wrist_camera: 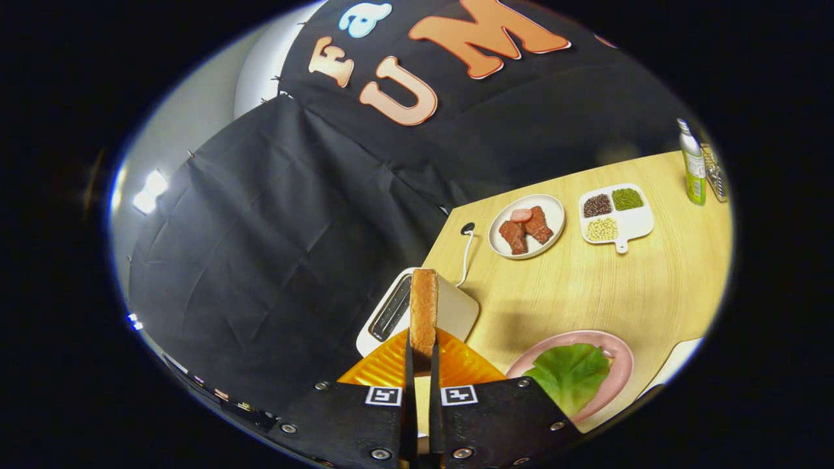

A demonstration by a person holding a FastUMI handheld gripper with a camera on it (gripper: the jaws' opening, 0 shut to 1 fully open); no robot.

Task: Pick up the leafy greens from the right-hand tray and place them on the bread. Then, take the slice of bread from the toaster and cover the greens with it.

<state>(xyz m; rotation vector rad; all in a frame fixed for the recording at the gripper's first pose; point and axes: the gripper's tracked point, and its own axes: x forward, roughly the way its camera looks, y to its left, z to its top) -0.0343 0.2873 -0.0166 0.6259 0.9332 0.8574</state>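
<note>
A: Holding what, down at the bottom middle of the frame?

B: Clenched tight, that claw (pixel 421 355), both fingers (pixel 408 365) pressing the flat sides of a brown, toasted slice of bread (pixel 423 312). Standing on edge, sticking up past the fingertips.

A: And right behind the bread?

B: A white, boxy toaster (pixel 449 306) with a dark slot (pixel 391 316) on top, sitting at the near corner of the light wooden table (pixel 586 293). Under the bread and just ahead of the fingers, an orange, ridged tray (pixel 391 365).

A: Where are the leafy greens?

B: Lower right of the frame, beside the claw. One big, green, wrinkly lettuce leaf (pixel 572 374) lying on a round pink plate (pixel 619 355). Hard to tell if any bread lies under the leaf.

A: Anything further back?

B: Middle right, a round white plate (pixel 554 212) with reddish-brown meat pieces (pixel 526 229) and a pink slice on top. Next to it, a white divided dish (pixel 635 225) with dark, green and pale yellow bits in three parts. Far right, a tall green and white bottle (pixel 693 166) standing upright by a wire rack (pixel 715 172). Also a thin white cord (pixel 466 251) running from the toaster to a dark hole in the table.
</note>
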